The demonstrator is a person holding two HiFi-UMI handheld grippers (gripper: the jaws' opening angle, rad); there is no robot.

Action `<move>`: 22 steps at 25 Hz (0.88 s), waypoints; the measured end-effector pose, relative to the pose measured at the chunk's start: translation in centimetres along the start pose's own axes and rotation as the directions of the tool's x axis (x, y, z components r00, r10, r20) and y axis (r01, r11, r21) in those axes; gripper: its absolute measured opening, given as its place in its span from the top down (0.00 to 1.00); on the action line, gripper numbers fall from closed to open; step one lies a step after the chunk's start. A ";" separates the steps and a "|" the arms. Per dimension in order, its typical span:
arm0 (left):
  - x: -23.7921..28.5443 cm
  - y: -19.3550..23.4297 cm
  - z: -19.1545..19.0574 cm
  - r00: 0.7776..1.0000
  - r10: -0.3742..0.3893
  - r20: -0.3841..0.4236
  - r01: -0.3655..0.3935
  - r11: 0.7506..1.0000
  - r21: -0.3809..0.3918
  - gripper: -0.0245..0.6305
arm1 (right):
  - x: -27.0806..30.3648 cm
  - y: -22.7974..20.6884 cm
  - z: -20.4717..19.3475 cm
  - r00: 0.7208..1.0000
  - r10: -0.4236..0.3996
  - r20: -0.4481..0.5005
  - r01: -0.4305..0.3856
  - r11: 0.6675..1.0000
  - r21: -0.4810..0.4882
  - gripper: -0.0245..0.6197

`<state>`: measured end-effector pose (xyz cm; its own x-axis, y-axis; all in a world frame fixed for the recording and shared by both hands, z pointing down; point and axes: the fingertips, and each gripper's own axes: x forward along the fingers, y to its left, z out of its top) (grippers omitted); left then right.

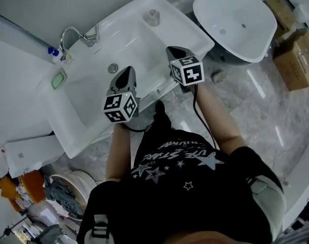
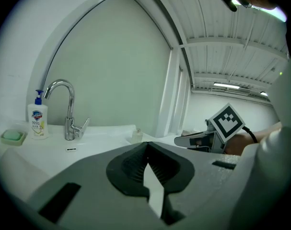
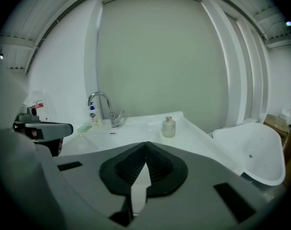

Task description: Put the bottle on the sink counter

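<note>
Glass bottle [image 1: 153,17], contents unclear, on counter [image 1: 180,32], left gripper [image 1: 127,71], right gripper [image 1: 174,50] fingers closed, empty

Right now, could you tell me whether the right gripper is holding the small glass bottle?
No, the bottle stands free on the sink counter, while the right gripper is shut and empty.

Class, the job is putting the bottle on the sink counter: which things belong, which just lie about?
Belongs: small clear glass bottle; white ceramic sink counter.
Lying about: chrome tap; white pump soap bottle; green soap dish.
</note>
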<state>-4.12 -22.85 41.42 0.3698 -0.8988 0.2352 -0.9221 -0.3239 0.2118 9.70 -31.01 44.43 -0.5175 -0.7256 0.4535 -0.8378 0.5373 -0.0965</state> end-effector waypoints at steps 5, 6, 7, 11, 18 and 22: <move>-3.2 -1.8 -0.5 1.000 -0.004 0.014 0.003 1.000 0.011 0.95 | -3.3 1.9 -1.3 1.000 0.025 -0.001 -0.025 0.999 -0.020 0.95; -3.8 -2.0 -0.6 1.000 -0.004 0.015 0.004 1.000 0.012 0.95 | -3.9 2.2 -1.5 1.000 0.026 0.001 -0.026 0.999 -0.019 0.95; -4.3 -2.2 -0.8 1.000 -0.004 0.015 0.004 1.000 0.013 0.95 | -4.4 2.6 -1.7 1.000 0.027 0.004 -0.027 0.999 -0.017 0.95; -6.3 -3.1 -1.5 1.000 -0.006 0.012 0.006 1.000 0.016 0.95 | -6.5 4.0 -2.2 0.999 0.037 0.016 -0.037 0.999 -0.017 0.95; -9.0 -4.7 -2.0 1.000 -0.017 0.011 0.016 0.999 0.028 0.95 | -9.3 6.2 -3.3 0.998 0.065 0.020 -0.064 0.998 -0.021 0.95; -9.7 -4.9 -1.7 1.000 -0.023 0.013 0.022 0.999 0.049 0.95 | -9.7 6.8 -3.8 0.998 0.065 0.017 -0.064 0.998 -0.018 0.95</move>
<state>-2.99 -11.98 39.74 0.3890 -0.8951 0.2179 -0.9183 -0.3577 0.1699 9.65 -18.73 42.75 -0.5735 -0.6965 0.4313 -0.7995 0.5905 -0.1095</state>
